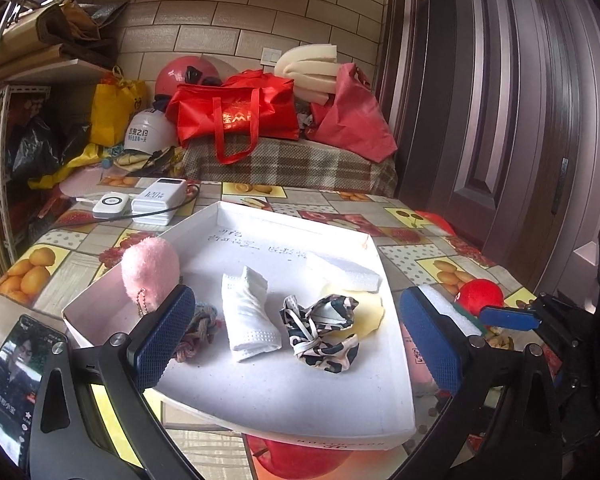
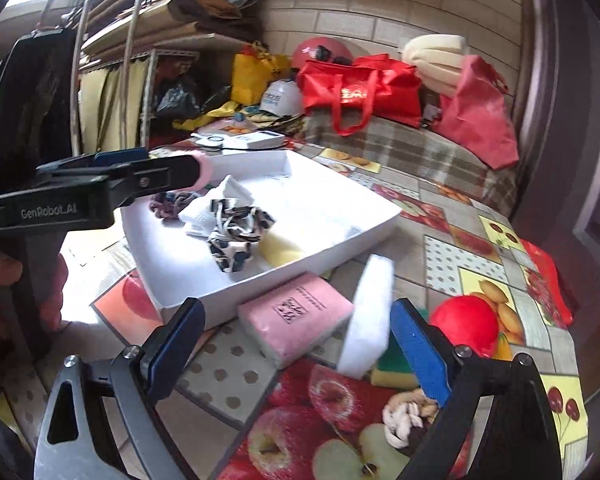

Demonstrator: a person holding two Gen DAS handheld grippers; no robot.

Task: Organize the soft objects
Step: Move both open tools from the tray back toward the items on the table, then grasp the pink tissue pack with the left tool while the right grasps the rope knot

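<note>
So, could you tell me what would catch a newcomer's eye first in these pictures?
Probably the white tray mid-table, holding a pink pompom at its left edge, a white mask and a leopard-print scrunchie. Then the red ball on the fruit-print tablecloth, right of the tray.

A lived-in home storage corner: ahead of the tongs, a tiled wall (image 1: pixel 204 12) backs red shopping bags (image 1: pixel 236 114) and helmets (image 1: pixel 150 132) heaped on a plaid-covered bench (image 1: pixel 292 164) (shelves (image 1: pixel 40 68) left), fruit-print tablecloth (image 1: pixel 440 256) underneath, panelled door (image 1: pixel 500 112) right.
</note>
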